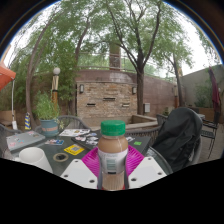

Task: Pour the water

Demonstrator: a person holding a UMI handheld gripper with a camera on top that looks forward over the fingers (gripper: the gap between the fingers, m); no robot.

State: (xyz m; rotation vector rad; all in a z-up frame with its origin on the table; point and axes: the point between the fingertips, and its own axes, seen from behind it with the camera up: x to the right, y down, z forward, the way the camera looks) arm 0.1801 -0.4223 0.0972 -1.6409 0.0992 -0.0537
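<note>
A bottle [113,155] with a green cap, a white label and brown contents stands upright between my gripper's [113,160] fingers. Both magenta pads [93,160] press against its sides, so the gripper is shut on the bottle and holds it above the table [60,145]. A white cup [33,157] stands on the table to the left of the fingers. The bottle's base is hidden below the fingers.
The outdoor table bears a potted plant [47,112], a yellow item [74,150], a dark ring [58,156] and papers [72,132]. A dark jacket hangs over a chair [178,138] at the right. A stone wall [105,98] and trees stand beyond.
</note>
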